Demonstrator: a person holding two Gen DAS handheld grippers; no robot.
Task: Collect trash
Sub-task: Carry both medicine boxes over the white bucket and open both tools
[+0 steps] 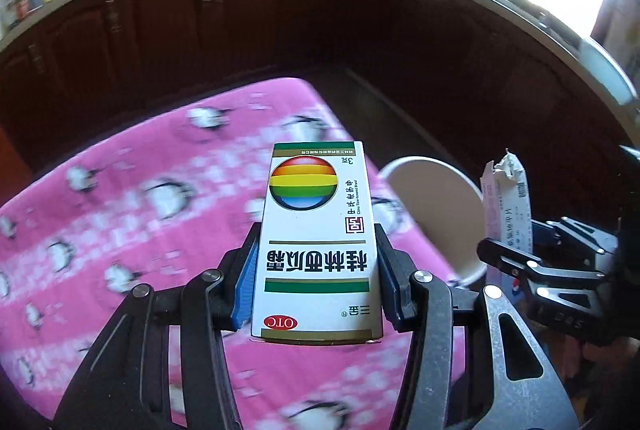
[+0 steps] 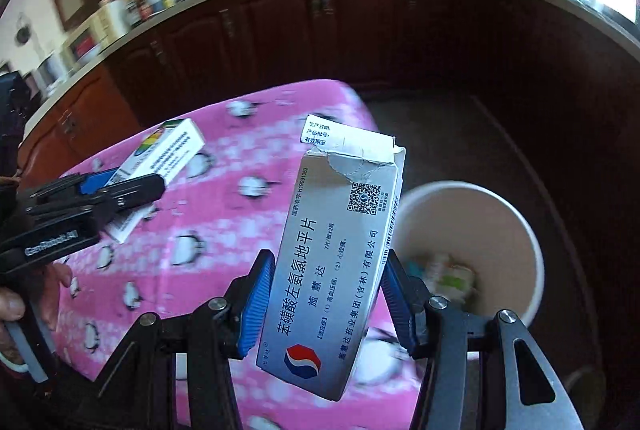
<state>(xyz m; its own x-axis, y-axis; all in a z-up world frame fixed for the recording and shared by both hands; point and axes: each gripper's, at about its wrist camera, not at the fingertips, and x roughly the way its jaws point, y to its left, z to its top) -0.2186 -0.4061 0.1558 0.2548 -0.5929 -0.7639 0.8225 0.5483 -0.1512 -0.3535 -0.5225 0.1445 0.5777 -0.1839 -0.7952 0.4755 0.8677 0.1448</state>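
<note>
The left gripper [image 1: 316, 270] clamps a white medicine box [image 1: 318, 242] with a rainbow ball – held above the pink surface [image 1: 120, 189]. The right gripper [image 2: 326, 294] grips a torn grey box [image 2: 340, 254], just left of the paper cup [image 2: 472, 230].

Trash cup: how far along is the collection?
Done: the paper cup beside the pink-covered table already holds some scraps.
In hand: the left gripper is shut on the white rainbow-logo box; the right gripper is shut on the torn silver box.
Left: dropping both boxes into the cup.
</note>
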